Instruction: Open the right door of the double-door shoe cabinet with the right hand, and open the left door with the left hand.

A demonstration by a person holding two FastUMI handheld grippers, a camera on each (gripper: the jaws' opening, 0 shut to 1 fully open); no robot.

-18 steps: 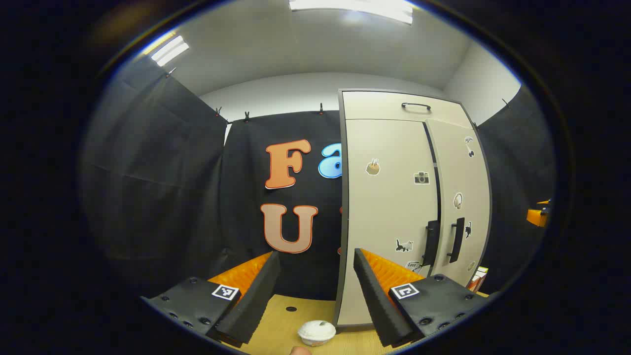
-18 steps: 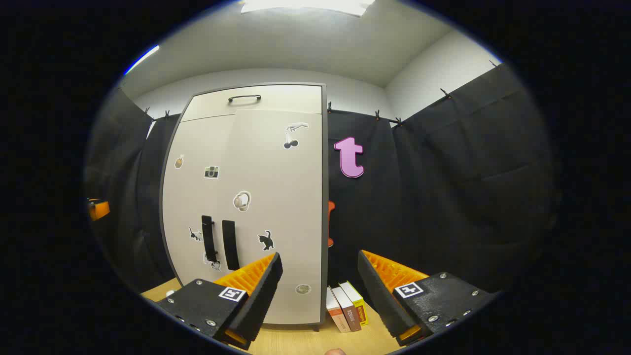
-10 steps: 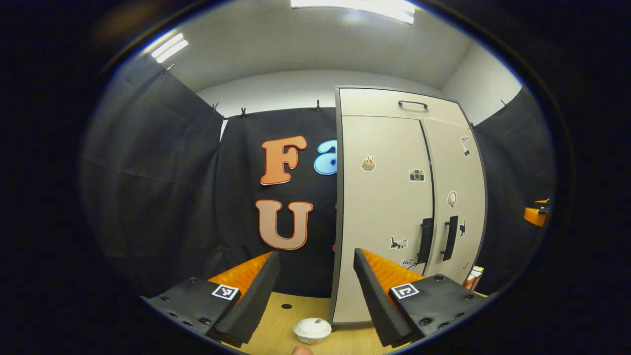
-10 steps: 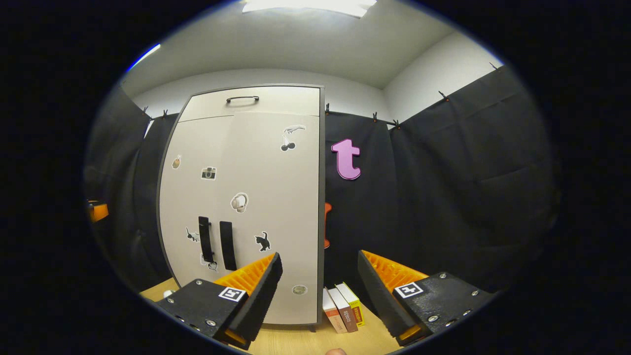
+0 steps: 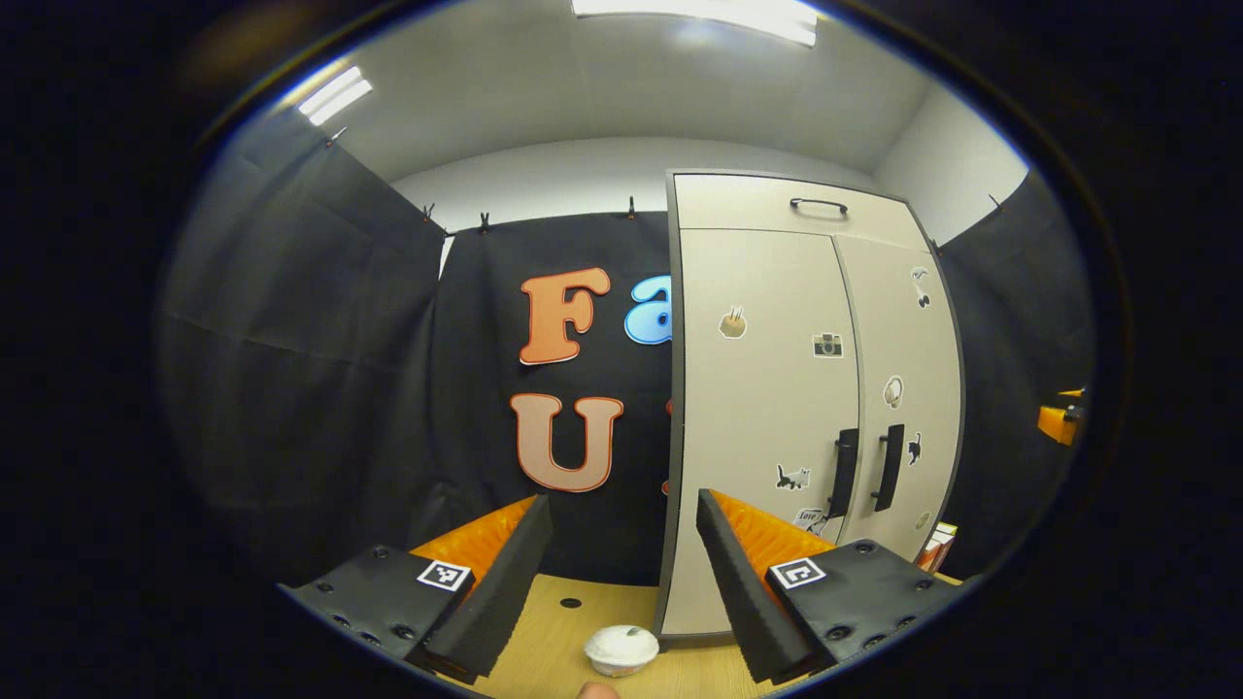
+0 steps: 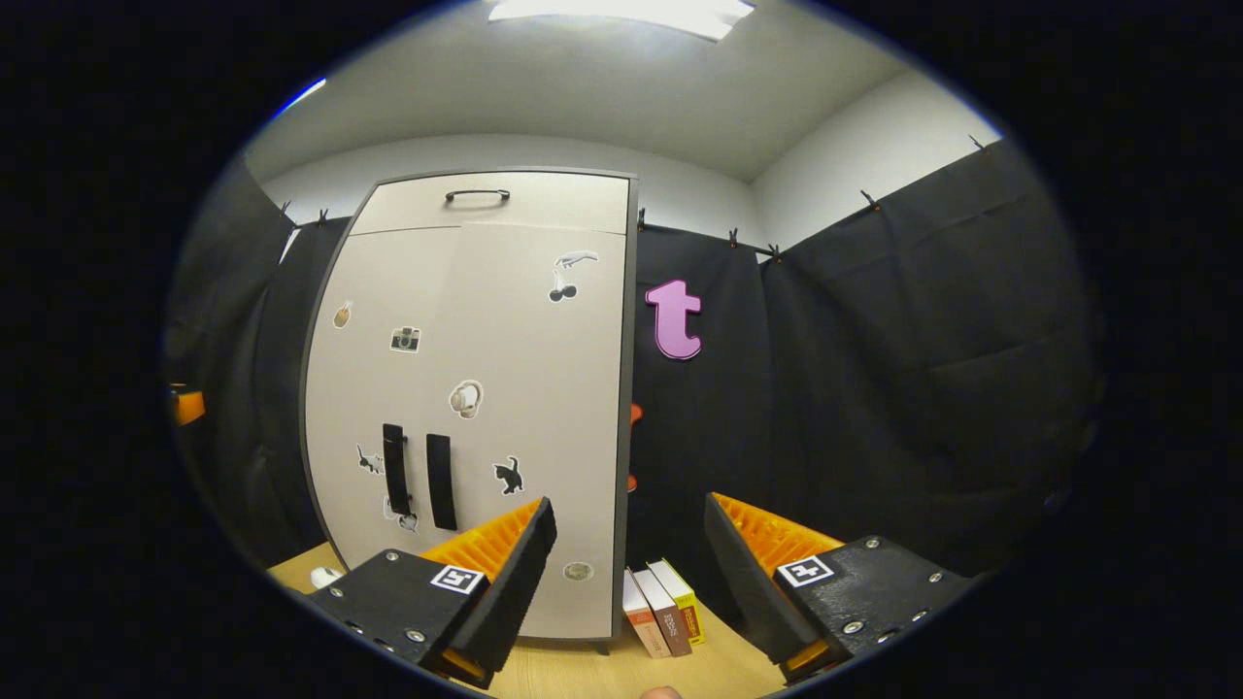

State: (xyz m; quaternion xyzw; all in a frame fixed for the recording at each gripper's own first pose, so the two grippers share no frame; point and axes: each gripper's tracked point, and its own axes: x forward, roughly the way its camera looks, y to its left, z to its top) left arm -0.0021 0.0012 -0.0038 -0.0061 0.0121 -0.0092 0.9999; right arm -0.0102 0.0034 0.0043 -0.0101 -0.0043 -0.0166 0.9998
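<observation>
Standing on the wooden surface [image 5: 554, 631], the shoe cabinet [image 5: 777, 408] occupies the right half of the left gripper view, well beyond the fingertips. Both doors sit flush with the cabinet front, closed. The left door [image 5: 757, 388] carries a dark vertical handle [image 5: 845, 473] near its inner edge; the right door [image 5: 908, 388] carries a matching handle [image 5: 889, 466] just beside it, the two handles flanking the centre seam. Small stickers dot both door faces. A top drawer with a dark bar pull [image 5: 818, 205] sits above the doors.

Left gripper [image 5: 621, 563]: fingers spread wide apart, nothing between them. The right-hand finger [image 5: 743, 582] overlaps the lower left corner of the cabinet in the picture, but contact cannot be judged. Both handles lie up and to the right of this finger, clear of the gap. A small white lidded cup [image 5: 621, 649] rests on the surface, low between the fingers, near the cabinet's base.

Right gripper [image 6: 631, 563]: fingers likewise wide apart and empty. In the right gripper view the cabinet [image 6: 476, 408] lies to the left of centre; its right edge falls within the gap between the fingers. The two handles [image 6: 418, 481] sit above and left of the left-hand finger [image 6: 505, 587], well apart from it. Three books [image 6: 660, 612] stand leaning just beside the cabinet's right foot, between the fingers in the picture.
</observation>
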